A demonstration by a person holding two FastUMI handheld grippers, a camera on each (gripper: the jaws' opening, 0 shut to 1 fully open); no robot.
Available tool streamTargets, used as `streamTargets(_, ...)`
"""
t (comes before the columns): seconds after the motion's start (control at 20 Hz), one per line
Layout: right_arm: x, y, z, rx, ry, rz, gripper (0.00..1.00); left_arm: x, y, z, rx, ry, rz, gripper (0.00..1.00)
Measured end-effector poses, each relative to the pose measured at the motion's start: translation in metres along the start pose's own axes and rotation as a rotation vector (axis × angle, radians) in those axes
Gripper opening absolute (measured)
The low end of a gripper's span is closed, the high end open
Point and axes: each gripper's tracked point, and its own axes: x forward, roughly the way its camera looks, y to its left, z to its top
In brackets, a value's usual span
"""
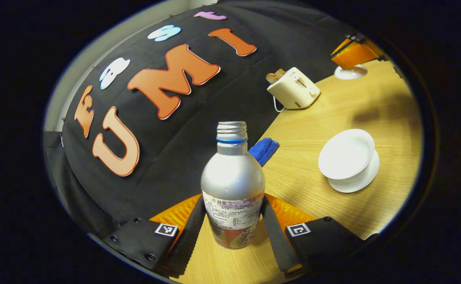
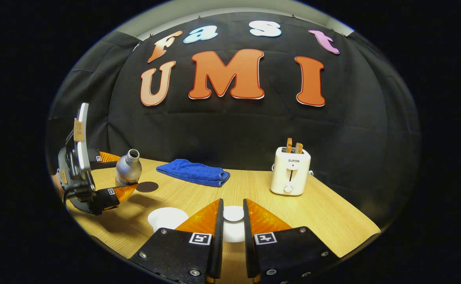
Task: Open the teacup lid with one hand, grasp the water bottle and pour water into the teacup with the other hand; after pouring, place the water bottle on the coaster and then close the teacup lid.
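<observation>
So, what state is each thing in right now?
bottle: cap off, gripped by left tongs
lid: off the cup, held in right tongs
cup: uncovered, on its saucer
coaster: bare, bottle not on it yet
cloth: folded
toaster: two slices sticking up

On my light wooden table [image 2: 325, 221], taking the white toaster [image 2: 290, 170] with its two toast slices as landmark, a folded blue towel [image 2: 193, 172] lies to its left, a dark round coaster [image 2: 147, 186] farther left, and a white saucer [image 2: 167, 219] nearer me.
</observation>
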Motion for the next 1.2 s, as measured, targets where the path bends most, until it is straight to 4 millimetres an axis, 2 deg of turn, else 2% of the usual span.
streamTargets(0.05,-0.001,0.000,0.001,0.003,-0.003,0.000,0.25,0.002,-0.006,-0.001,0.014,0.002,-0.014,0.82)
streamTargets(0.2,-0.002,0.000,0.002,-0.001,-0.010,-0.004,0.25,0.008,-0.013,0.001,0.074,0.005,-0.043,0.80)
streamTargets(0.25,-0.003,0.000,0.002,-0.003,-0.012,-0.005,0.25,0.007,-0.013,0.001,0.100,-0.002,-0.043,0.84)
streamTargets(0.4,-0.004,-0.002,0.001,-0.006,-0.013,-0.011,0.25,0.008,-0.010,-0.002,0.179,0.002,-0.053,0.84)
streamTargets(0.45,-0.004,-0.004,0.001,-0.008,-0.013,-0.016,0.25,0.008,-0.008,-0.001,0.210,0.004,-0.054,0.80)
streamTargets(0.5,-0.005,-0.004,0.000,-0.010,-0.013,-0.018,0.25,0.009,-0.005,0.000,0.246,-0.002,-0.051,0.84)
streamTargets(0.6,-0.006,-0.004,0.000,-0.008,-0.014,-0.015,0.25,0.012,0.001,0.003,0.315,-0.014,-0.042,0.84)
streamTargets(0.65,-0.006,-0.005,0.001,-0.006,-0.014,-0.017,0.25,0.011,0.002,0.004,0.343,-0.020,-0.039,0.80)
streamTargets(0.7,-0.006,-0.007,0.001,-0.008,-0.016,-0.022,0.25,0.011,0.004,0.005,0.369,-0.024,-0.038,0.84)
streamTargets(0.85,-0.006,-0.008,0.001,-0.011,-0.018,-0.028,0.25,0.015,0.003,0.014,0.455,-0.042,-0.034,0.84)
streamTargets(0.9,-0.007,-0.007,0.002,-0.011,-0.018,-0.028,0.25,0.016,0.001,0.015,0.483,-0.046,-0.035,0.81)
streamTargets(0.95,-0.007,-0.007,0.002,-0.014,-0.019,-0.028,0.25,0.017,0.001,0.017,0.512,-0.051,-0.036,0.84)
streamTargets(1.0,-0.008,-0.007,0.001,-0.018,-0.019,-0.031,0.25,0.019,0.000,0.018,0.541,-0.056,-0.033,0.81)
streamTargets(1.05,-0.007,-0.007,0.001,-0.021,-0.019,-0.030,0.25,0.019,0.001,0.019,0.568,-0.059,-0.033,0.88)
streamTargets(1.1,-0.008,-0.006,0.001,-0.024,-0.019,-0.031,0.25,0.021,0.001,0.020,0.592,-0.063,-0.032,0.81)
streamTargets(1.15,-0.009,-0.006,0.000,-0.026,-0.017,-0.030,0.25,0.021,0.001,0.020,0.616,-0.067,-0.031,0.81)
streamTargets(1.2,-0.008,-0.006,0.000,-0.028,-0.018,-0.031,0.25,0.023,0.001,0.021,0.640,-0.073,-0.026,0.88)
